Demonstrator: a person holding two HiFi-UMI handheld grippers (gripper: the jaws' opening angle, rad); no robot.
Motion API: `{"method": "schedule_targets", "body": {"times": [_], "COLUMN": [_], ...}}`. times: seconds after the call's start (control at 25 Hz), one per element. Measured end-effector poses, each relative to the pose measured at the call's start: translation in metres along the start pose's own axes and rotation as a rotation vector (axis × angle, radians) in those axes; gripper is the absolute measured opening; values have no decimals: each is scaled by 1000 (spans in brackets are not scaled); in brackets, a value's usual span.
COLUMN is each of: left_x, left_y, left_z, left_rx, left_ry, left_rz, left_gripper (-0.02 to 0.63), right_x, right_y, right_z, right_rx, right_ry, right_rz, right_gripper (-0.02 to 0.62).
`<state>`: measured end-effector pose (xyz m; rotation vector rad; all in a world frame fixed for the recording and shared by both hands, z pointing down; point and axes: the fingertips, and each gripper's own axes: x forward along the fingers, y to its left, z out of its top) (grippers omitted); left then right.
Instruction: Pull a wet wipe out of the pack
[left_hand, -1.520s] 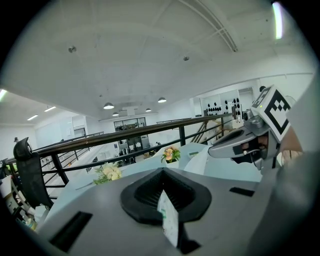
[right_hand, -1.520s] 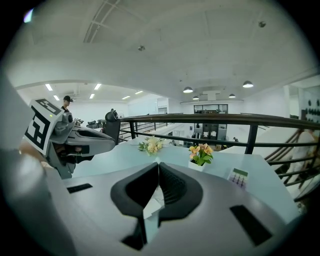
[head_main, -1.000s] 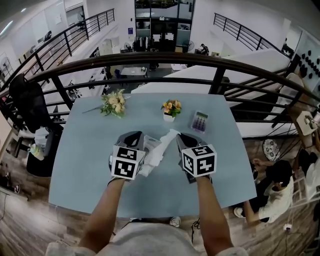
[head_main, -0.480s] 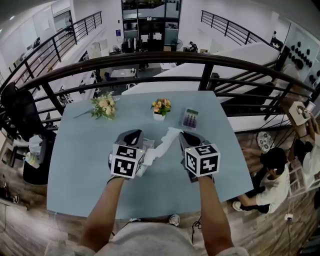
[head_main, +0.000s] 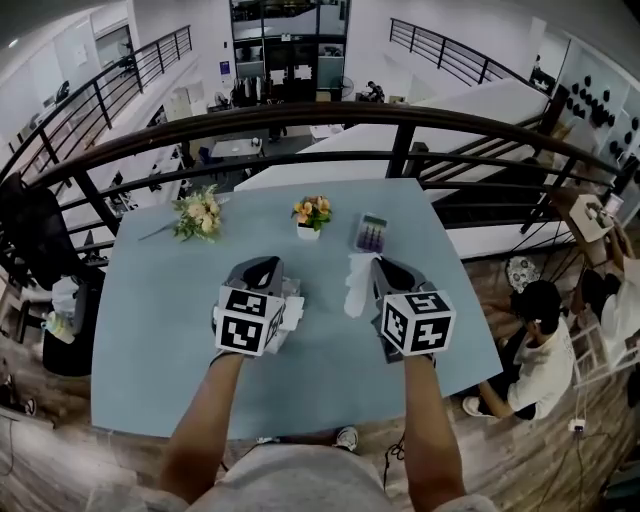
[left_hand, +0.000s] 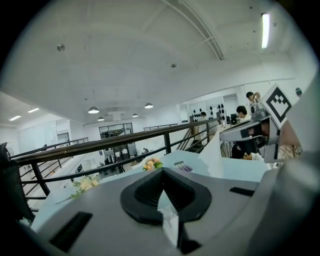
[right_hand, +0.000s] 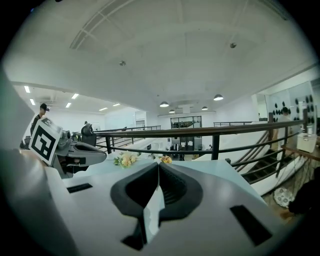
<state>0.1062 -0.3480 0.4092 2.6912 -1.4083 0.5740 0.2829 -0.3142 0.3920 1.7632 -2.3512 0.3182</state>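
Observation:
In the head view my left gripper (head_main: 262, 272) is shut on the white wet wipe pack (head_main: 291, 300), just above the light blue table (head_main: 150, 340). The left gripper view shows a white edge of the pack (left_hand: 168, 220) pinched between the closed jaws of that gripper (left_hand: 161, 176). My right gripper (head_main: 378, 268) is shut on a white wet wipe (head_main: 356, 283). The wipe hangs free from its tips, apart from the pack. In the right gripper view the wipe (right_hand: 152, 210) sits between the closed jaws of the right gripper (right_hand: 158, 168).
A loose bunch of flowers (head_main: 197, 215), a small flower pot (head_main: 312, 214) and a calculator (head_main: 371, 233) lie at the table's far side. A dark railing (head_main: 320, 118) runs behind the table. A person (head_main: 545, 350) sits on the floor to the right.
The wipe stretched from the pack to my right gripper before; now it has come free and hangs from the right gripper, which moved right. The left gripper shifted slightly left with the pack.

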Motion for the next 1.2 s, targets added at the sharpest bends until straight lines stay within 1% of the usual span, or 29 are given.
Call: {"method": "schedule_targets", "body": {"times": [0.16, 0.32, 0.56, 1.2], "left_x": [-3, -2, -5, -7], "left_y": [1, 2, 4, 10], "left_z": [6, 6, 4, -2], "left_rx": [-27, -28, -40, -46], "left_ry": [-21, -30, -34, -24], "left_rz": [-6, -5, 1, 15], "left_gripper": [-5, -5, -5, -5], "right_x": [-9, -11, -11, -11], "right_y": [-9, -13, -10, -7], "right_z": [9, 8, 6, 8], "right_rx": [-15, -41, -64, -65], "right_ry": [-43, -67, -83, -90], "right_rz": [-39, -73, -81, -78], "right_gripper": [6, 6, 6, 6]}}
